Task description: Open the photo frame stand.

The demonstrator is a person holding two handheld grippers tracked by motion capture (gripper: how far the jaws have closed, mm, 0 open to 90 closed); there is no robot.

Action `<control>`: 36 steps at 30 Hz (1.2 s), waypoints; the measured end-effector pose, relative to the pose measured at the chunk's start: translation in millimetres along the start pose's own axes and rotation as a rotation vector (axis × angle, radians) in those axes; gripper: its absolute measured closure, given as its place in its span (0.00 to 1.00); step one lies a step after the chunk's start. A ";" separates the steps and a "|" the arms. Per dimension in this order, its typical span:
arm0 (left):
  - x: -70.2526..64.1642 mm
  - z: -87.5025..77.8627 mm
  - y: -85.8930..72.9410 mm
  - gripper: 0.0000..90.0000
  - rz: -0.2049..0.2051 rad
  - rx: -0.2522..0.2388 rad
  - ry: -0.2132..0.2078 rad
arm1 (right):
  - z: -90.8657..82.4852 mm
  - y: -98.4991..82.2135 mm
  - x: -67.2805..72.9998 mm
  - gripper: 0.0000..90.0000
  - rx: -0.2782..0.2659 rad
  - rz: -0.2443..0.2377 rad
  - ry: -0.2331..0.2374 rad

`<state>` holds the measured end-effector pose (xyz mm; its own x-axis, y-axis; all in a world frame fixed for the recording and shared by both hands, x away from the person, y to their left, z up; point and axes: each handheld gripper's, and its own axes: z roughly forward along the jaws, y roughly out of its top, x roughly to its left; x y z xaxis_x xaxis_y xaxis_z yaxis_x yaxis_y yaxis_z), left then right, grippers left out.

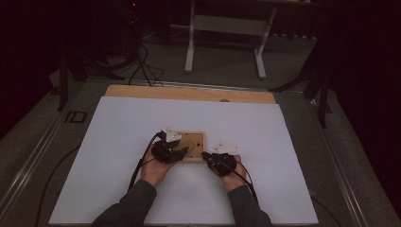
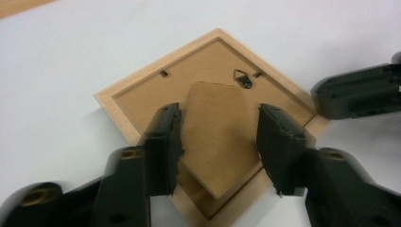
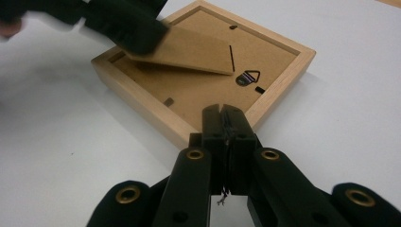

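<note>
From my left gripper (image 2: 220, 142) view I see the wooden picture frame (image 1: 191, 146) lying face down, with the fingers (image 2: 163, 146) half open astride its cardboard stand flap (image 2: 217, 137), seemingly touching its edges. The right gripper (image 3: 226, 124) view shows that flap lifted, and its own fingers pressed together, empty, at the frame's near corner. From above, the frame sits mid-surface (image 1: 118, 142) on white sheeting; a white table base (image 1: 227, 28) stands behind in the dark room.
</note>
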<state>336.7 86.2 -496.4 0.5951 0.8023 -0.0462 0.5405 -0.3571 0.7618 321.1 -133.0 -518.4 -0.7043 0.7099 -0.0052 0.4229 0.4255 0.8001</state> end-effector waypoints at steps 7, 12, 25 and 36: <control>-2.9 1.1 -1.2 0.52 0.024 0.004 -0.018 | 0.1 0.0 0.0 0.98 -0.001 0.001 0.000; -3.5 0.7 -1.0 0.47 0.002 0.017 -0.035 | 0.1 0.0 0.2 0.98 -0.001 0.001 -0.001; 2.4 2.4 -6.1 0.51 -0.062 0.097 -0.057 | 0.0 0.0 0.3 0.98 0.000 0.000 -0.002; 9.1 0.5 -3.1 0.55 -0.149 0.087 -0.099 | -0.2 -0.1 0.5 0.98 0.001 0.003 -0.002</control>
<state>340.7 94.3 -499.5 0.5578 0.8000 -0.2210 0.6740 -0.2812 0.6831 320.6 -132.8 -518.4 -0.7016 0.7126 -0.0038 0.4260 0.4237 0.7993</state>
